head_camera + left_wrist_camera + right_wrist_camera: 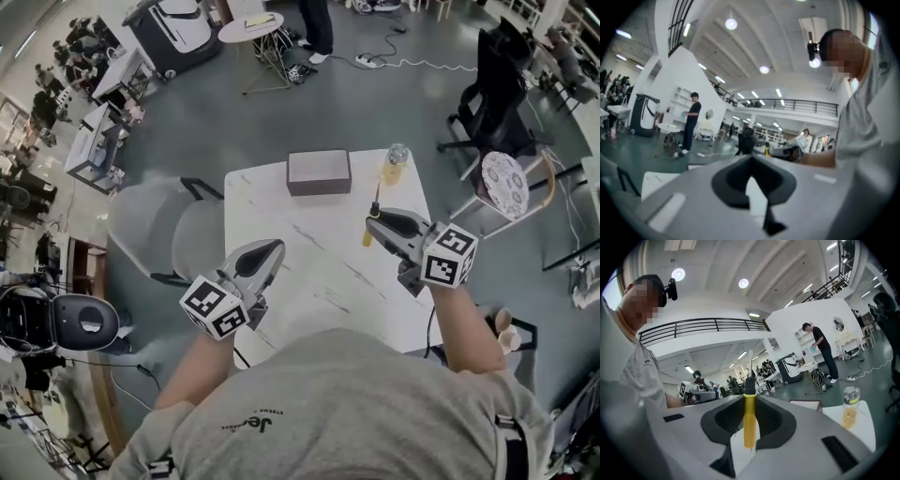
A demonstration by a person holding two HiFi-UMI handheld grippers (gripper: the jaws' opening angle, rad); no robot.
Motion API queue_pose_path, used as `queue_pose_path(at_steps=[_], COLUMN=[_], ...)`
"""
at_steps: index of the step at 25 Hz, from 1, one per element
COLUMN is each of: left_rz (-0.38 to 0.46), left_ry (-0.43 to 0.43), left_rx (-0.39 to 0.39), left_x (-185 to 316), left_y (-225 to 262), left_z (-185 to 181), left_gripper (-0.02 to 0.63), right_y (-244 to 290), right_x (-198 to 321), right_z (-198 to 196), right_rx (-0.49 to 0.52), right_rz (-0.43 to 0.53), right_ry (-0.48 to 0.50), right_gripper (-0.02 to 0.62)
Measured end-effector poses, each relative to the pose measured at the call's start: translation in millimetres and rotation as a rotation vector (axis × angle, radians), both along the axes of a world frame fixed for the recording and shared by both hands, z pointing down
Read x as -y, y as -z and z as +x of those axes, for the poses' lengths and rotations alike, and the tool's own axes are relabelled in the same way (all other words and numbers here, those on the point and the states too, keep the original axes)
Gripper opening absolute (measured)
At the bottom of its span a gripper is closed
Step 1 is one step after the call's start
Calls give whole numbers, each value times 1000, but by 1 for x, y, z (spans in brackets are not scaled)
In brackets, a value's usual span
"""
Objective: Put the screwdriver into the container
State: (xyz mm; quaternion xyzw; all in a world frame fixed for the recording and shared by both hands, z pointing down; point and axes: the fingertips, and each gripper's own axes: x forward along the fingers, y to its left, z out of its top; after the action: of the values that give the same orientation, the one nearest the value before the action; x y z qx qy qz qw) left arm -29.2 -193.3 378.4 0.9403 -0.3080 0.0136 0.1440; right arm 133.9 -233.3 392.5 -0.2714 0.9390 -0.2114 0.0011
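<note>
While held above table | right gripper clamped on upright screwdriver | left gripper closed, empty | container ahead of both

Left gripper jaws together, empty; right gripper clamps screwdriver.

From my right hand-held gripper, clamped on the screwdriver, I see bare desk running clear to the container at 12 o'clock. A jar stands just beside the container at 1 o'clock, crowding that side. A grey chair flanks the desk at 9 o'clock.
</note>
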Motion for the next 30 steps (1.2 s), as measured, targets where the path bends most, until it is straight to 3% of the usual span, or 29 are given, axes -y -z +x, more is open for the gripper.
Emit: queue_pose_path(at_steps=[6,16,30], left_rz=[0,73,96], left_ry=[-31,64,29], left_rx=[-36,22,53], left_x=[18,53,108], left_y=[-1,13,-6], left_z=[-32,-88,-60], left_gripper=[3,3,3], right_y=[1,11,-10], right_x=[1,43,123], right_z=[-33,-59,-63], right_rx=[-76,-172,-407], right_rz=[-10,56,139], right_ry=[-22,39,105], right_gripper=[69,69,68])
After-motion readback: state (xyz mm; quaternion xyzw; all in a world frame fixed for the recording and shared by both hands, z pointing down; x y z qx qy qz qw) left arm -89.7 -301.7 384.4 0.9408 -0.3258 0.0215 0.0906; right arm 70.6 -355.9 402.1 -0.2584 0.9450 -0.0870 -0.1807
